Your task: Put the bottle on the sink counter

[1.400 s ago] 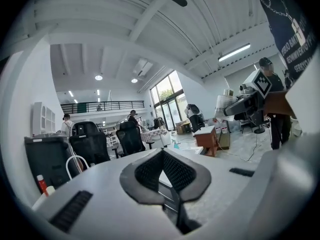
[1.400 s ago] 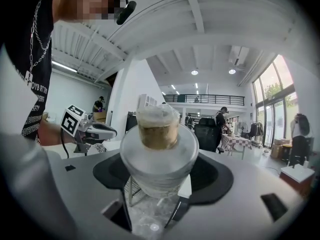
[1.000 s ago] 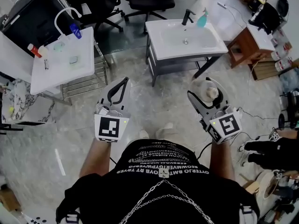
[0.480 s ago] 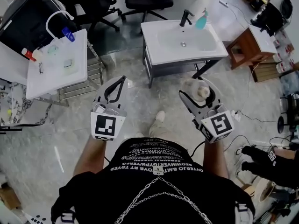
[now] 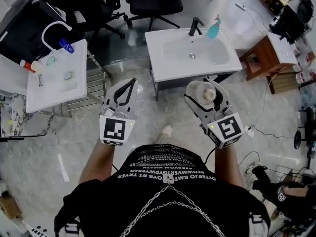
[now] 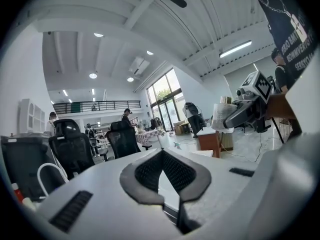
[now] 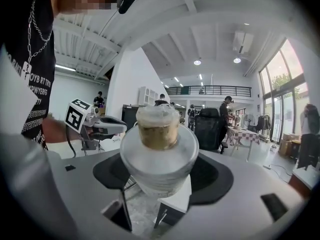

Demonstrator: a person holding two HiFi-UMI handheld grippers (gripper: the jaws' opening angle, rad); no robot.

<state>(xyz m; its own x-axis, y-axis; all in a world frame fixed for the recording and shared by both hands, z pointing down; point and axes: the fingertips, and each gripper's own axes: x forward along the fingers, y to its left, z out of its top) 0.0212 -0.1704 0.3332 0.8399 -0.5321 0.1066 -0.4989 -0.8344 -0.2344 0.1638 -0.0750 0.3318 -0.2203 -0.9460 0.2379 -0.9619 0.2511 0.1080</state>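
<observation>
In the right gripper view we make out only the cap and shoulder of the bottle (image 7: 159, 151); they hide its lower body. It stands roughly upright, cap up and long axis near vertical, clamped between the wide-set jaws of the right gripper (image 5: 202, 91). It hangs over the floor, nearer to us than the sink counter (image 5: 159, 65), which the head view shows whole. The left gripper view shows the bottle's side. The left gripper (image 6: 162, 153) is closed and empty.
</observation>
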